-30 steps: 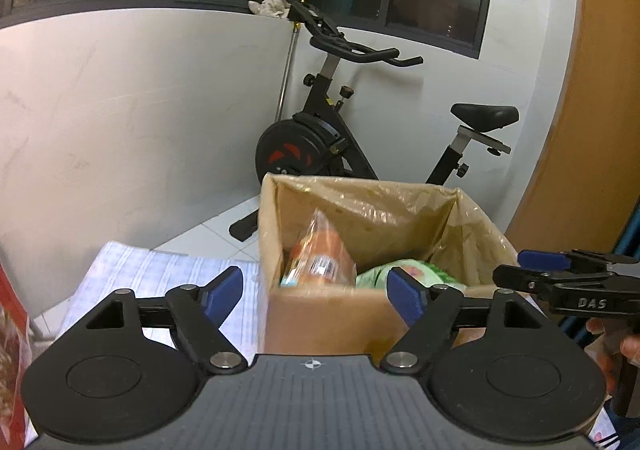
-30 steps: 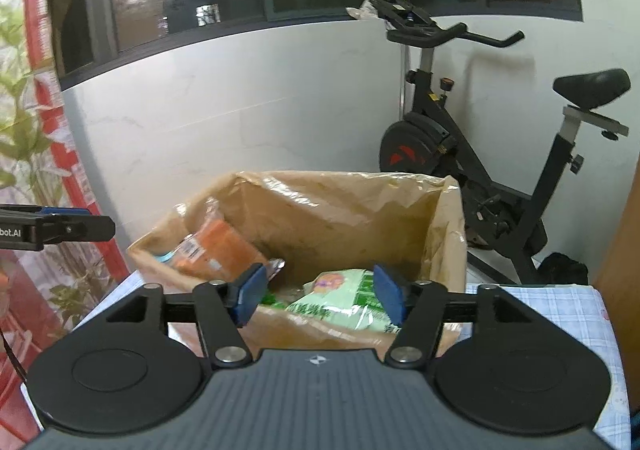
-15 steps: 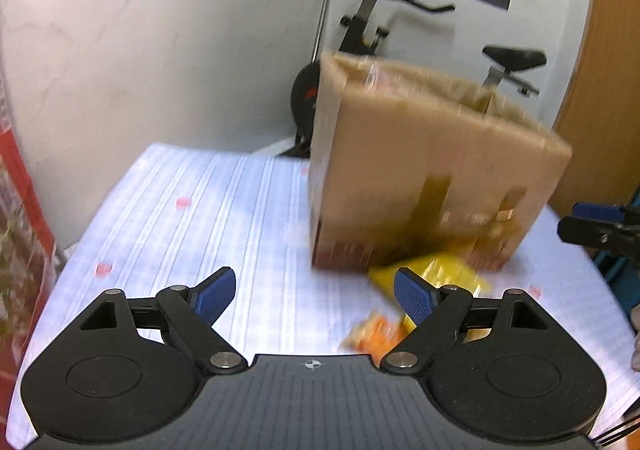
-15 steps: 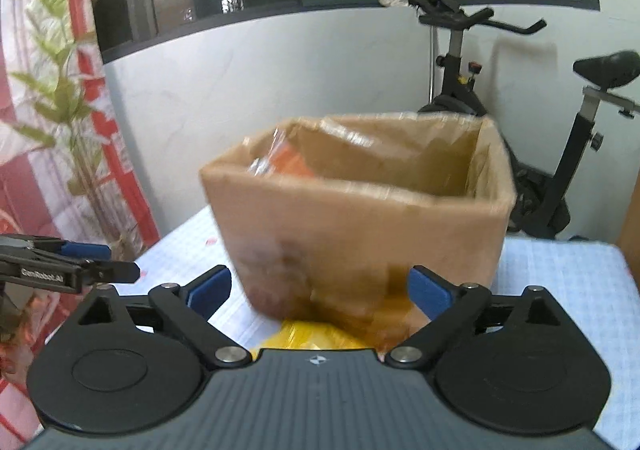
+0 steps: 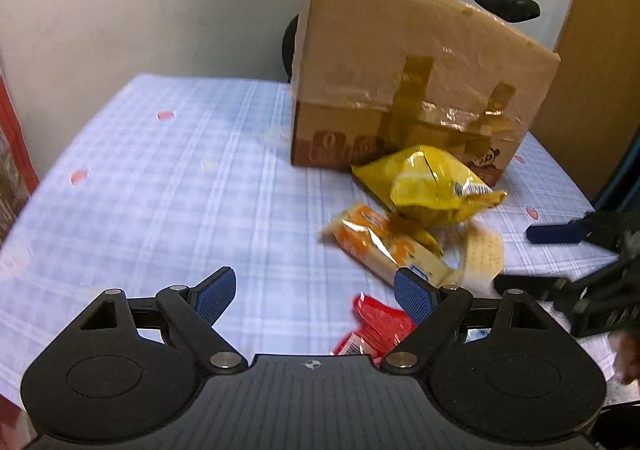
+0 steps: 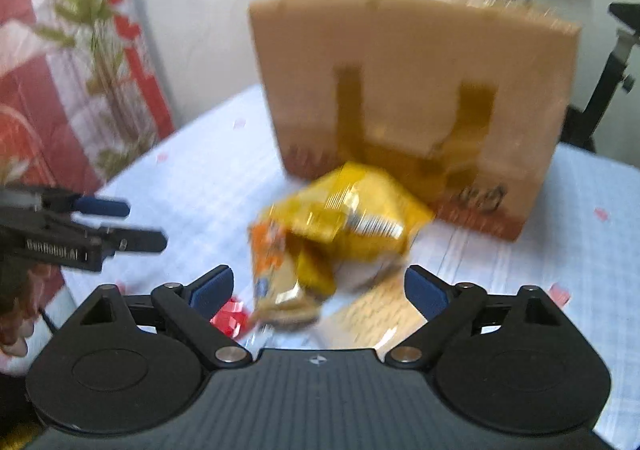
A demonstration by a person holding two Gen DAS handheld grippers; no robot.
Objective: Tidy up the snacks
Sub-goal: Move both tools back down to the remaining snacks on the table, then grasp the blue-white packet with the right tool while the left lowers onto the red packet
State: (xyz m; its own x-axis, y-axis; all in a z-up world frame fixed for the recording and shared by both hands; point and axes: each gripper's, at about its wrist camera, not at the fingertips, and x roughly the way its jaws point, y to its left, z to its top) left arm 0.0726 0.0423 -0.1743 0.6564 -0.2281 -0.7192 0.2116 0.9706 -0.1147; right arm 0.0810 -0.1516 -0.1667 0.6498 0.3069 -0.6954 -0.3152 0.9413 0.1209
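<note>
A cardboard box [image 5: 416, 78] stands upright on the bench [image 5: 168, 186], which is covered in a pale blue checked cloth. Its taped side faces both cameras, and its open top is out of sight from this low angle.

The loose snacks lie in a small heap on the cloth just in front of the box. A yellow bag [image 5: 430, 184] lies nearest the box, touching or almost touching its lower edge, with its long axis running roughly sideways in the left wrist view and its crimped end with the barcode pointing to the right. An orange packet [image 5: 380, 246] lies partly under the bag, its long axis slanting from upper left down to lower right. Beside it to the right is a flat pale cracker pack [image 5: 482, 256]. A red packet [image 5: 378, 324] lies nearest the cameras, partly hidden by the left gripper's body.

The left gripper [image 5: 316, 296] hangs over the cloth with its fingers wide apart and nothing between them; they had just been opening. The right gripper [image 6: 320, 290] points at the heap, its fingers also spread wide with nothing gripped, and they have just been closing a little. The right wrist view is motion-blurred.
</note>
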